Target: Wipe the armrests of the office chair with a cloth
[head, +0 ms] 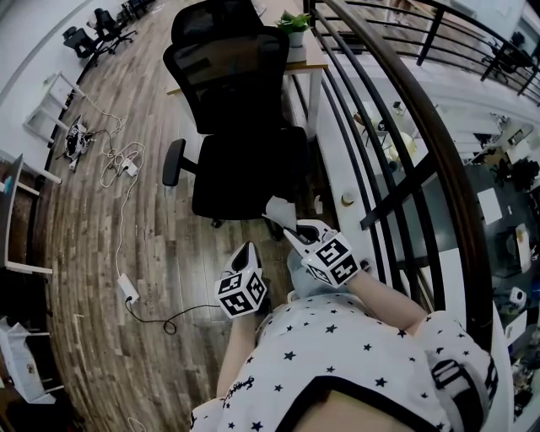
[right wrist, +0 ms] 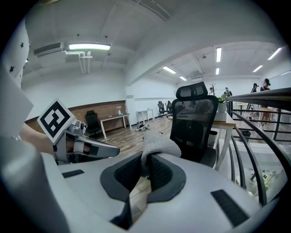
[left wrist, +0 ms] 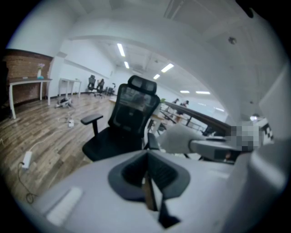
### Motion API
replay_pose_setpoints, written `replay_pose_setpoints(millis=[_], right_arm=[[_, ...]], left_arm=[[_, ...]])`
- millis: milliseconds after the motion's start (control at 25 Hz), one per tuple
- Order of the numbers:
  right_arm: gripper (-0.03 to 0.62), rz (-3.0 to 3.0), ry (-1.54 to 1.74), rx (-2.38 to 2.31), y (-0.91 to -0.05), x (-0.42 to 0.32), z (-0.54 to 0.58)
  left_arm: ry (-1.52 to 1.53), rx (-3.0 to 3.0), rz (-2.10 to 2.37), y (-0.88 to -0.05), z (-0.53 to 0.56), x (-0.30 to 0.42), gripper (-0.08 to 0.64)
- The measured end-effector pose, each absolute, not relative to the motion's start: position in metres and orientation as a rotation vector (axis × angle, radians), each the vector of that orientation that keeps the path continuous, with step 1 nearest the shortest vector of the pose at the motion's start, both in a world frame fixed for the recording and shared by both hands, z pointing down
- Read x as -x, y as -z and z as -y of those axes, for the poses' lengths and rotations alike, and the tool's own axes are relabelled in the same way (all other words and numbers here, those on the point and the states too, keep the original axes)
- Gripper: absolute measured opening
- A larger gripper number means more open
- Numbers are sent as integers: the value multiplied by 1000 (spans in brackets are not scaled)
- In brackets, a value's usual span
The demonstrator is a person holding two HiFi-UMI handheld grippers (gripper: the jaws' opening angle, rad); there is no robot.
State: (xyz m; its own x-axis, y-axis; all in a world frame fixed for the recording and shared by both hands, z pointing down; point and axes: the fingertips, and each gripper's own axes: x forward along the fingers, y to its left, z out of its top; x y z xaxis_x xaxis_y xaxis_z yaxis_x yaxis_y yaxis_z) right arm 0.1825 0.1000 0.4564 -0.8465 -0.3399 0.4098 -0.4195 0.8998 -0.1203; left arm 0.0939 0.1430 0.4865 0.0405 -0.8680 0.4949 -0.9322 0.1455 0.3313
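Observation:
A black office chair point(head: 236, 118) with a mesh back stands on the wood floor ahead of me, its left armrest point(head: 172, 160) sticking out to the side. The same chair point(left wrist: 120, 129) shows in the left gripper view and the chair point(right wrist: 195, 127) in the right gripper view. My right gripper point(head: 287, 226) is shut on a pale grey cloth point(head: 279, 211), the cloth point(right wrist: 154, 145) bunching up above the jaws, just short of the seat's front edge. My left gripper point(head: 246, 253) hangs lower and to the left, shut with nothing in it, apart from the chair.
A dark metal railing point(head: 396, 143) curves along the right, close to the chair. A desk with a small plant point(head: 295, 25) stands behind the chair. Cables and a power strip point(head: 126, 164) trail over the floor at left, with more chairs point(head: 93, 34) far off.

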Motion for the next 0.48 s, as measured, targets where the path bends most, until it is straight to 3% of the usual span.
replay_pose_setpoints(millis=[480], right_arm=[[30, 2691, -277, -534, -454, -177, -100]], left_arm=[[-149, -1733, 1822, -486, -142, -95, 6]])
